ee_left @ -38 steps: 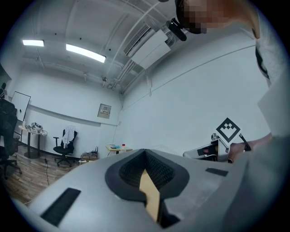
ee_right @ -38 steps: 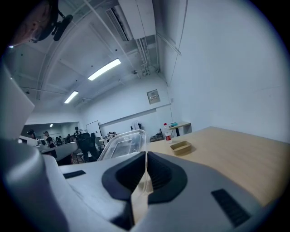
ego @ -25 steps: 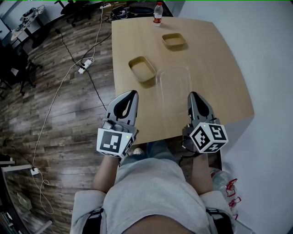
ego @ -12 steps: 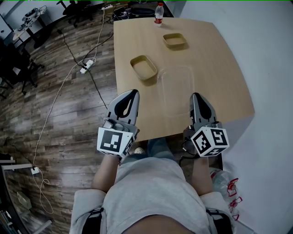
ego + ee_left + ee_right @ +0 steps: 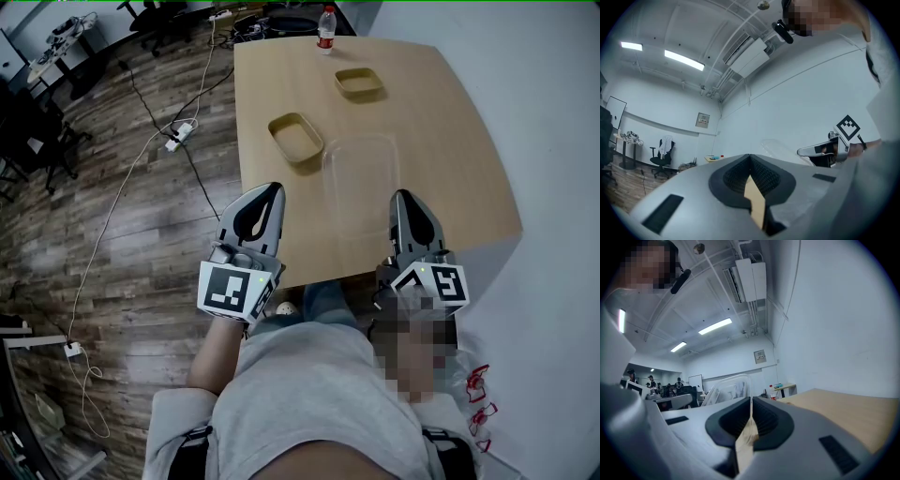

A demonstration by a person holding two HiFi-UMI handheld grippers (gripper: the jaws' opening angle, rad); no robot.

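Pale wooden tabletop [image 5: 450, 141] over plank floor [image 5: 141, 216]: a clear tub [image 5: 361, 178] lies just ahead, between the left hand-held gripper [image 5: 269, 192] and right hand-held gripper [image 5: 403, 197]. Both stay closed, empty; the right has tipped slightly upward.

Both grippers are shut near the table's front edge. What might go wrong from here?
The clear container lies right beside the nearer tan tray; gripping either may nudge the other. The bottle stands at the far edge of the table, so a bump might knock it off.
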